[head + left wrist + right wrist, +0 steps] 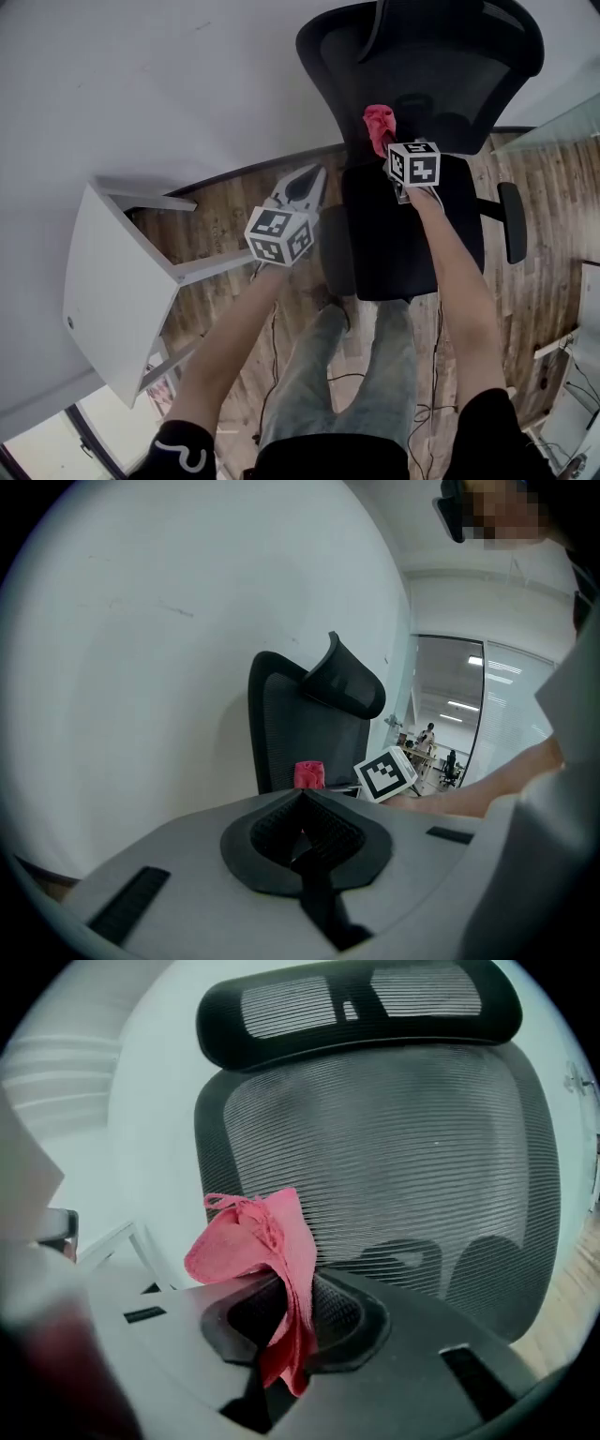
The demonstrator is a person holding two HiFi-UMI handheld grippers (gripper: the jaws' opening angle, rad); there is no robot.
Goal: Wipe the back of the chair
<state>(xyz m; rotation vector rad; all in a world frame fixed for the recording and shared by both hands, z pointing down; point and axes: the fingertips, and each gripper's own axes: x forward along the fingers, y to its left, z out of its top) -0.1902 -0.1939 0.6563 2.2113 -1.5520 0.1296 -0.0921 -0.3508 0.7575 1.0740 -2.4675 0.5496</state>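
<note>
The black office chair stands against the wall, and its mesh back point(422, 47) point(300, 733) fills the right gripper view point(394, 1166). My right gripper point(384, 142) point(292, 1283) is shut on a crumpled pink cloth point(379, 125) point(262, 1241) and is held over the seat point(403, 244), just in front of the lower backrest. The cloth point(308, 774) also shows past the left jaws. My left gripper point(307, 180) point(302, 797) hangs left of the chair, its jaws closed together with nothing between them.
A white table point(112, 281) stands at the left by the wall. The chair's armrest point(513, 220) sticks out on the right. Cables point(441, 375) lie on the wooden floor by the person's legs. A glass partition point(450, 724) lies beyond the chair.
</note>
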